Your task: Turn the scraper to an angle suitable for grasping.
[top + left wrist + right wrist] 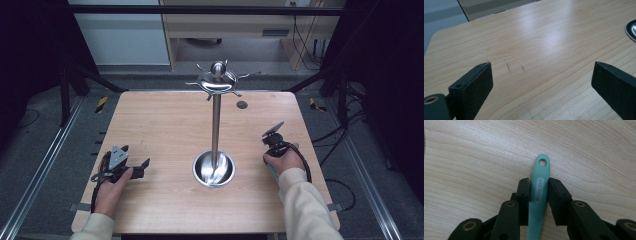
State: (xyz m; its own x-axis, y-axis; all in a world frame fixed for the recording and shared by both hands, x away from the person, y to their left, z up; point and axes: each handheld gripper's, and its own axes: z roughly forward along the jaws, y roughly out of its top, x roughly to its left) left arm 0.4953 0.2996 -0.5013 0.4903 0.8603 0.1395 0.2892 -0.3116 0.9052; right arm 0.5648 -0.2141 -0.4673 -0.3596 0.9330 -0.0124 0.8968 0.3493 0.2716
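Left gripper (541, 82) rests low on the table (165, 125), jaws spread wide. Right gripper (538, 192) points down, clamped on a teal handle (539, 195)

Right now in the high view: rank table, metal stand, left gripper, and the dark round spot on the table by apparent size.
1. Table: largest by far.
2. Metal stand: tall pole, round base, hooked top.
3. Left gripper: much smaller than the stand.
4. Dark round spot: smallest, though it lies farther from the camera.
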